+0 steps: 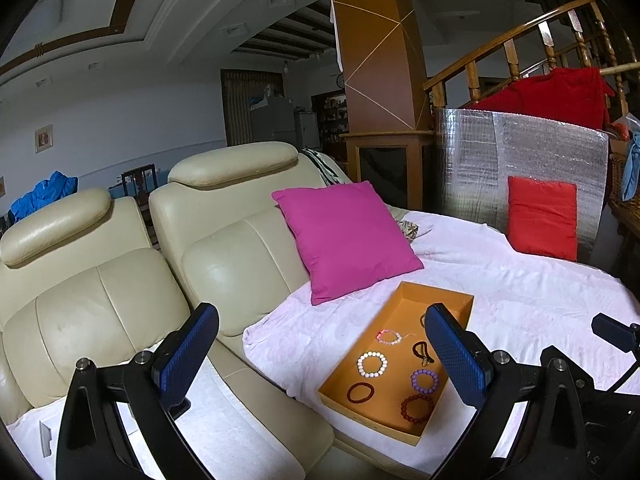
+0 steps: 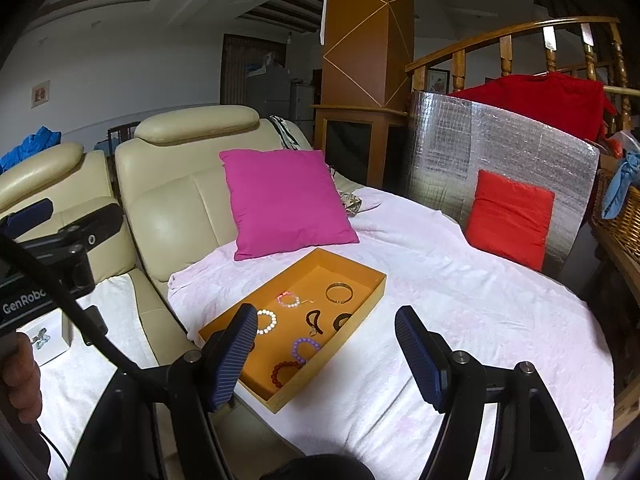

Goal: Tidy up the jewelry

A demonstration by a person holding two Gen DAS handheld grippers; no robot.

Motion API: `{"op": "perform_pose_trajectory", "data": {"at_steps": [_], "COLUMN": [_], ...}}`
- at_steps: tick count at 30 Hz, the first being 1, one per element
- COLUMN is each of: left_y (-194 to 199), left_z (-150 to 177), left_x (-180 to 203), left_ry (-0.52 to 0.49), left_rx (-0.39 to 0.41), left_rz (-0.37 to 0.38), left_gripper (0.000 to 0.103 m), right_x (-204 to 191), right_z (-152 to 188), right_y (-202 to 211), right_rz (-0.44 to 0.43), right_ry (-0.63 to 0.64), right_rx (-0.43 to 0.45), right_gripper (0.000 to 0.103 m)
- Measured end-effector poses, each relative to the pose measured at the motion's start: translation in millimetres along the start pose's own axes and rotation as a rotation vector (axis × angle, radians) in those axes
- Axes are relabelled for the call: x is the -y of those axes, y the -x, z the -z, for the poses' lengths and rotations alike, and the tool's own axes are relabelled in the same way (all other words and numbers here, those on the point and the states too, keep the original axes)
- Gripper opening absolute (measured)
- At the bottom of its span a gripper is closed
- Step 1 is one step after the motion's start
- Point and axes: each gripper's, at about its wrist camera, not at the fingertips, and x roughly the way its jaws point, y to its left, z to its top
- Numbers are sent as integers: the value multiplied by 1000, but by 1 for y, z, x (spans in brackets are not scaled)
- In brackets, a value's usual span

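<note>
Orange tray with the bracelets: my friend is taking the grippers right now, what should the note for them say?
Left gripper: open, empty, short of the tray.
Right gripper: open, empty, hovering over the tray's near end.
Orange tray sits on the white blanket, in front of the pink cushion.
Inside lie a white bead bracelet, pink one, purple one, red bead one, a dark red band, a gold bangle and dark pieces.
A small white box sits to the left.
Done: nothing picked up yet, as far as shows.
Left: sort the jewelry.

The sofa (image 1: 224,264) at left looked like glossy cream leather; the blanket (image 2: 460,320) was soft, matt cloth; the tray (image 2: 372,292) matt orange card; upper right, shiny crinkled foil (image 2: 500,148).
</note>
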Motion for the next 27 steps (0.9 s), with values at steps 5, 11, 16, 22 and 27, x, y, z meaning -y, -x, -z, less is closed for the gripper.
{"op": "perform_pose_trajectory", "data": {"at_steps": [5,11,16,22,27], "left_y": [-5,-15,-25,-37,-47], "left_z": [1,4,5,7,10], "left_x": [3,2,-1,-5,-7], "left_ry": [-26,-26,-20,-12,-10], "left_rx": [-8,-22,-34,-51,-65], "left_rz": [12,23,22,15,-1], "left_gripper": [102,102,102,102,102], "right_x": [5,1,2,2,-3], "right_z": [2,4,4,1,-1], "right_y": [-6,-14,-23,-37,-48], "right_rz": [-4,4,10,8,0], "right_ry": [-21,-8,-11,-7,11], "right_rx": [-12,-27,-38,-53,-57], "right_gripper": [75,75,75,75,75]}}
